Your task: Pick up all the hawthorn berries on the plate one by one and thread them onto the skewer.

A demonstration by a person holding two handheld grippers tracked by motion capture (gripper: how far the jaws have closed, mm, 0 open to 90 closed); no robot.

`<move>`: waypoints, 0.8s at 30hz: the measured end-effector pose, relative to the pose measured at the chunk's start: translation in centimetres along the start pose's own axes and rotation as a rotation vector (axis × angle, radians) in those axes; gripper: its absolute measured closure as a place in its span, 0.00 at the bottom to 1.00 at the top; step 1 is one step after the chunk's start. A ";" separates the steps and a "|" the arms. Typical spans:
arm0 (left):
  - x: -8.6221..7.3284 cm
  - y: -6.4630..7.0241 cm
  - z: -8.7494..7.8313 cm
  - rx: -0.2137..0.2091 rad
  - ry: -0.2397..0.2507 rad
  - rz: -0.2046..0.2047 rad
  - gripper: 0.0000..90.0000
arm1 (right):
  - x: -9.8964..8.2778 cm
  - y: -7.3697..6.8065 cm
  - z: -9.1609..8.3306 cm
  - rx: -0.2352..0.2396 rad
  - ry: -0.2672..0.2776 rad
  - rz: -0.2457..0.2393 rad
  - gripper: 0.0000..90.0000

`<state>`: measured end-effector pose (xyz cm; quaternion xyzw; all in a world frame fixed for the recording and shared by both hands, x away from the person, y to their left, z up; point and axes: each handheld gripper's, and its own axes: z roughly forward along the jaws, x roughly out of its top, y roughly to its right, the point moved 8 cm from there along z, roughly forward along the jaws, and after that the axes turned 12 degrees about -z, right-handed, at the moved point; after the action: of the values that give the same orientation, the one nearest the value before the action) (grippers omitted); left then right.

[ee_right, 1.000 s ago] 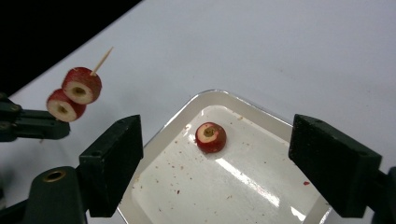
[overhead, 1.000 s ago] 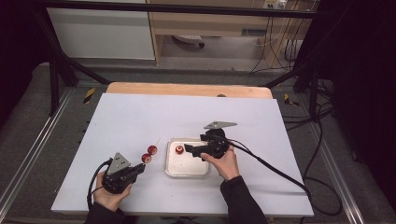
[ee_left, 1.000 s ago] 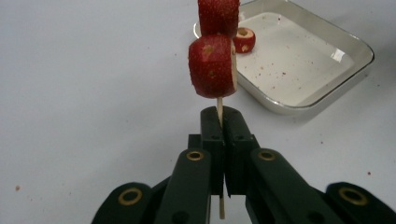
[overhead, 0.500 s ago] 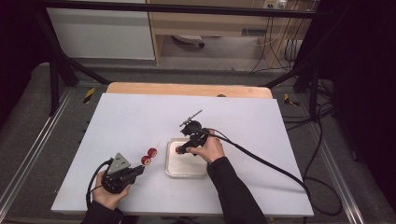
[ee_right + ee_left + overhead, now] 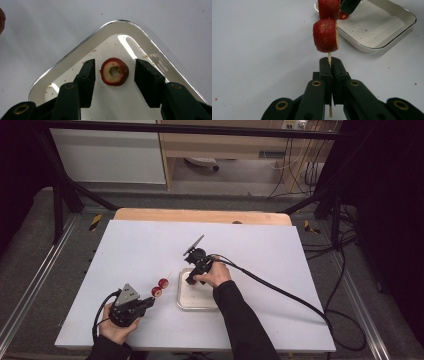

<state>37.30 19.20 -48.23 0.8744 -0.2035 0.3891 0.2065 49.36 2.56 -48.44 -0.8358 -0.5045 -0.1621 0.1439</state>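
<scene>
My left gripper [image 5: 329, 65] is shut on the thin wooden stick of a skewer [image 5: 329, 56]. Two red fruit slices [image 5: 325, 35] are threaded on that stick, which points toward the metal tray [image 5: 387, 32]. From above, the left gripper [image 5: 149, 302] sits at the table's near left, with the slices [image 5: 160, 287] just ahead of it. My right gripper [image 5: 115, 63] reaches down into the tray [image 5: 140, 42]. Its jaws stand on either side of a cored red fruit ring [image 5: 114, 72], with a gap at each pad. They have just been closing.
The tray [image 5: 192, 301] lies mid-table on a white board [image 5: 260, 250]. Red crumbs dot its floor. The right gripper's cable [image 5: 280, 292] trails off to the right across the board. A wooden table edge [image 5: 200, 215] runs along the far side.
The right gripper has moved left from beside the tray's right side to over its left part and dipped into it. The left gripper and skewer have stayed put.
</scene>
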 end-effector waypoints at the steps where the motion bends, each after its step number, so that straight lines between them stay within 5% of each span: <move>1: 0.0 0.0 0.0 0.001 -0.003 0.002 0.98 | 0.0 0.0 0.1 0.003 -0.003 0.002 0.60; 16: 0.0 0.1 0.1 0.002 -0.003 0.010 0.98 | -0.2 0.0 0.5 0.026 -0.021 0.012 0.68; 24: 0.1 0.6 -0.1 -0.002 0.010 0.013 0.98 | 0.1 -0.9 -2.8 0.036 0.110 0.063 0.69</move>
<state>37.06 18.74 -47.99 0.8709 -0.2086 0.3944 0.2060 48.25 1.90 -45.82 -0.8383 -0.4721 -0.1942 0.1916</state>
